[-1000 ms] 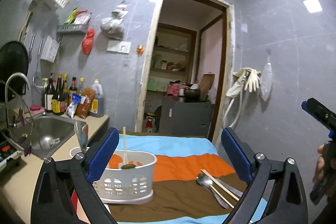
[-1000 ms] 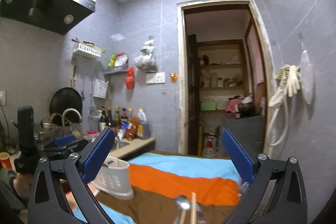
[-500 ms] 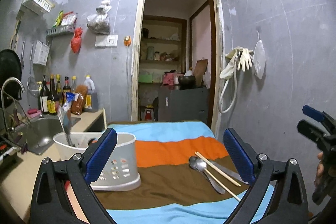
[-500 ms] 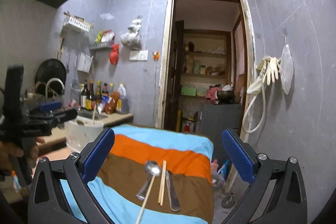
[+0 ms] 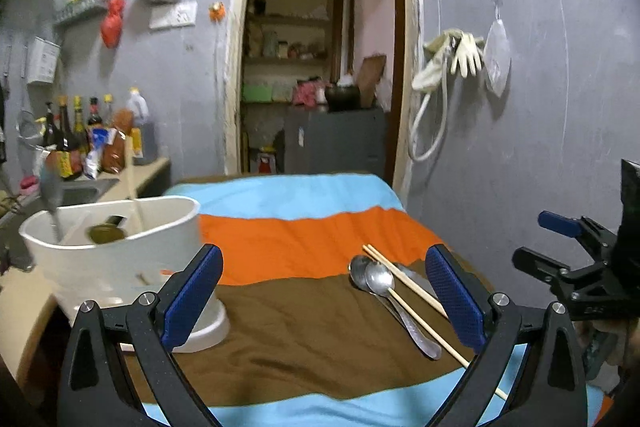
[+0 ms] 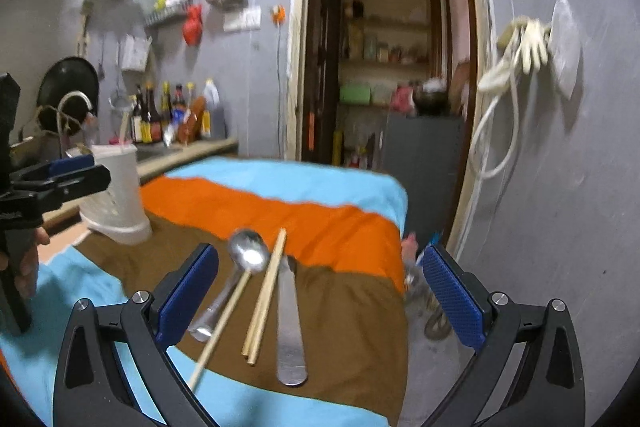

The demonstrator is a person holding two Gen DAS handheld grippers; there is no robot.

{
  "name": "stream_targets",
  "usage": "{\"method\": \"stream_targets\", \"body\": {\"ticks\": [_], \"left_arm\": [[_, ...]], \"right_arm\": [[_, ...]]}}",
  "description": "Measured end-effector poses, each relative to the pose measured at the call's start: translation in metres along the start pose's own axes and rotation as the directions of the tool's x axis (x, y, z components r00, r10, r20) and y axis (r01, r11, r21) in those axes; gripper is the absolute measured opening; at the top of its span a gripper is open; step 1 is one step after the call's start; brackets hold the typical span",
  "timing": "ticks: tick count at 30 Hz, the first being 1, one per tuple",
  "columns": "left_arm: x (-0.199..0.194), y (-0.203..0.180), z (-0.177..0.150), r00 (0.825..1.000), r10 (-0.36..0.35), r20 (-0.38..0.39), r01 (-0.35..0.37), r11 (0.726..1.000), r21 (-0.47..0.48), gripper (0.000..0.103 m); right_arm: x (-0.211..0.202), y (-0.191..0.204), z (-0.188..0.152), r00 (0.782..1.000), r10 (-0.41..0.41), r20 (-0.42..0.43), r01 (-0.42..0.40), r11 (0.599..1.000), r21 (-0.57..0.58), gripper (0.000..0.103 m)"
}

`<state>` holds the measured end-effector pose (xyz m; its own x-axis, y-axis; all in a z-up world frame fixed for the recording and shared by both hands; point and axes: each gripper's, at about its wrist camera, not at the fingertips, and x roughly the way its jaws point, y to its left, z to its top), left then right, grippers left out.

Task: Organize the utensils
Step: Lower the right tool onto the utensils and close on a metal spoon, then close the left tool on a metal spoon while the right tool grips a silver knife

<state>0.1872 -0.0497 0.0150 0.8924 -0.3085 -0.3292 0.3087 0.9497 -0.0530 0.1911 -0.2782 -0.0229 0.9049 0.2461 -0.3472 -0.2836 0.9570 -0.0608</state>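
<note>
Both my grippers have dropped closer to the striped cloth [image 5: 304, 239]. Left wrist view: left gripper [image 5: 320, 295] gapes wide, empty, white utensil holder [image 5: 120, 259] beside it. Right wrist view: right gripper [image 6: 318, 297] wide open, empty, above spoons [image 6: 248, 255], chopsticks [image 6: 266, 291] and a flat metal handle [image 6: 290, 331].

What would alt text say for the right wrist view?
Open right gripper hovers above spoons, chopsticks and a flat metal handle on a striped cloth; a white utensil holder stands far left.
</note>
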Motion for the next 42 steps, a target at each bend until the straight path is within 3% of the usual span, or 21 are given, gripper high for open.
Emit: {"method": "stream_targets", "body": {"ticks": [4,6,8,12,21,24,26,28,32,35,38,42], "left_arm": [[0.031,0.001,-0.001,0.997,-0.031,-0.07,0.031,1.0,-0.001,0.099],[0.044,0.002,-0.001,0.994,-0.046,-0.101,0.046,0.999,-0.007,0.098],[0.059,0.005,-0.001,0.988,-0.067,-0.141,0.065,0.998,-0.018,0.094],[0.084,0.008,-0.001,0.969,-0.114,-0.218,0.106,0.993,-0.046,0.072],[0.136,0.02,-0.005,0.896,-0.235,-0.376,0.186,0.969,-0.164,0.029],[0.148,0.023,-0.003,0.874,-0.269,-0.405,0.207,0.959,-0.192,0.025],[0.154,0.025,-0.001,0.869,-0.275,-0.411,0.21,0.958,-0.196,0.021],[0.162,0.027,-0.002,0.857,-0.289,-0.427,0.219,0.954,-0.206,0.013],[0.174,0.03,-0.009,0.81,-0.348,-0.471,0.253,0.933,-0.254,0.01],[0.174,0.038,-0.01,0.802,-0.377,-0.463,0.264,0.919,-0.291,0.003],[0.17,0.039,-0.01,0.806,-0.38,-0.454,0.266,0.917,-0.296,0.002],[0.16,0.043,-0.007,0.84,-0.327,-0.432,0.226,0.937,-0.268,0.001]], "right_arm": [[0.027,-0.008,-0.005,0.995,0.03,-0.097,-0.03,1.0,0.004,0.091],[0.038,-0.01,-0.007,0.99,0.043,-0.136,-0.044,0.999,0.001,0.076],[0.05,-0.011,-0.008,0.981,0.062,-0.185,-0.063,0.998,-0.001,0.069],[0.07,-0.01,-0.014,0.958,0.098,-0.268,-0.104,0.995,-0.007,0.058],[0.1,0.003,-0.02,0.919,0.107,-0.379,-0.152,0.984,-0.091,0.051],[0.107,0.006,-0.017,0.914,0.101,-0.394,-0.157,0.981,-0.112,0.051],[0.112,0.008,-0.017,0.908,0.099,-0.406,-0.161,0.98,-0.12,0.05],[0.116,0.008,-0.014,0.905,0.096,-0.414,-0.161,0.979,-0.125,0.05],[0.129,0.012,-0.01,0.893,0.087,-0.441,-0.163,0.977,-0.137,0.05],[0.142,0.011,-0.007,0.878,0.102,-0.468,-0.171,0.979,-0.108,0.049],[0.153,0.008,-0.003,0.861,0.133,-0.492,-0.181,0.982,-0.051,0.048],[0.164,0.009,0.003,0.841,0.16,-0.517,-0.197,0.98,-0.017,0.045]]}}
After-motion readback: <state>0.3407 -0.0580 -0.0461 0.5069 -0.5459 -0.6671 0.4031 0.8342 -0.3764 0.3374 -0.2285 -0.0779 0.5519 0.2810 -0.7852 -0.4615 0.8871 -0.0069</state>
